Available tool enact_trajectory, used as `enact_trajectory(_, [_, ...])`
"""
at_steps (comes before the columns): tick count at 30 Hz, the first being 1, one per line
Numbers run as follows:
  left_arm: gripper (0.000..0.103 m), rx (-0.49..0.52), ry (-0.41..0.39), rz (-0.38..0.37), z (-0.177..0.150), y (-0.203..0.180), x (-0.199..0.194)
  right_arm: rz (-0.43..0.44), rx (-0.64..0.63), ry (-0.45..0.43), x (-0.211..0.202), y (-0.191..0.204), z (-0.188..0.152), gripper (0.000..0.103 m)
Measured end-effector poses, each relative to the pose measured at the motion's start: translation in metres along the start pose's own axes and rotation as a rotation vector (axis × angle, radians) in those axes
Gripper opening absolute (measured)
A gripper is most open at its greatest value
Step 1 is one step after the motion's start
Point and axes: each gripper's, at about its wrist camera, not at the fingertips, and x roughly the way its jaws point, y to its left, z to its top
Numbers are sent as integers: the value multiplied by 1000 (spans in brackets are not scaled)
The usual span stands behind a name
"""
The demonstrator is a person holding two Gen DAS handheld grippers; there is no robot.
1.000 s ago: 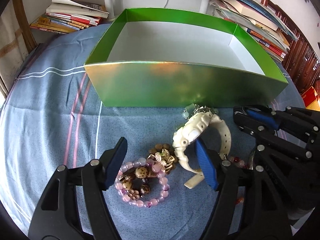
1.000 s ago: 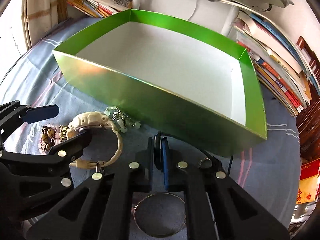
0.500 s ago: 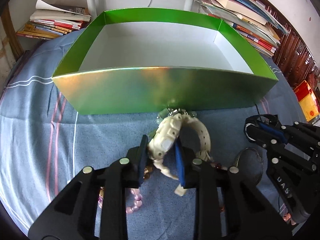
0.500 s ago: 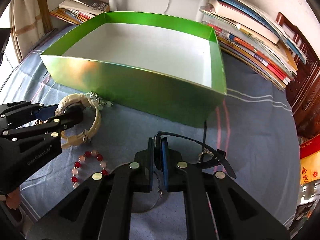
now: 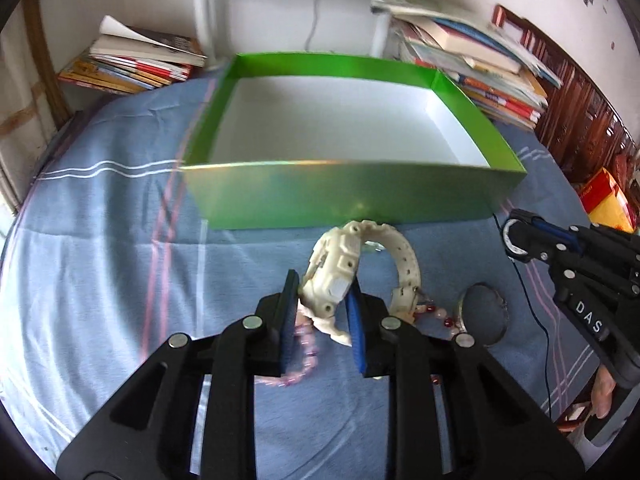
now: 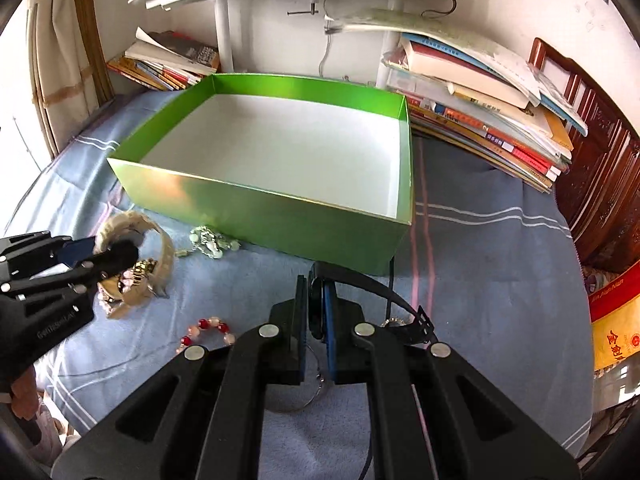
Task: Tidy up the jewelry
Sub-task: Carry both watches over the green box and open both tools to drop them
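Cream plastic watch [image 5: 334,276] pinched in the left gripper [image 5: 322,300], short of the green box's [image 5: 352,200] near wall; right gripper [image 6: 316,312] clamps a black strap [image 6: 360,280].

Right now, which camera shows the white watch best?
The left wrist view: the white watch sits centre frame, its case pinched by the left hand-held gripper. In the right wrist view it lies far left and small, partly hidden behind that hand-held gripper.
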Motion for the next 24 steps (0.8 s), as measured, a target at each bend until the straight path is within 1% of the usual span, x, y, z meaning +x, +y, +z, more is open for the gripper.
enact_trajectory(4, [23,-25,-9,1,1,13,-10,36,-20,15,1,11,-6,8])
enact_trajectory(6, [23,-32,-17,1,3,17,-16,39,-20,3,-4,11,-6,8])
enact_trajectory(8, [23,-32,-32,-5,9,19,-23,45,-21,-30,-15,10,1,8])
enact_trajectory(11, [23,-29,-70,1,26,22,-34,36,-33,-116,-39,9,23,8])
enact_trajectory(13, [23,-22,-100,12,42,22,-40,53,-36,-174,-51,5,43,8])
enact_trajectory(14, [23,-24,-114,13,55,23,-40,66,-29,-189,-54,3,53,8])
enact_trajectory(16, [23,-24,-122,25,72,23,-38,98,-16,-200,-55,-2,70,8])
enact_trajectory(18, [23,-13,-126,35,91,21,-28,140,3,-193,-49,-7,83,8])
enact_trajectory(20, [23,-15,-104,36,103,20,-13,199,39,-151,-32,-13,96,8])
enact_trajectory(21, [23,-17,-92,41,106,20,-5,210,46,-139,-26,-13,99,8])
enact_trajectory(22, [23,-20,-76,47,110,20,5,214,53,-119,-14,-12,102,8])
enact_trajectory(24, [23,-22,-49,52,112,19,22,190,46,-81,6,-6,104,8])
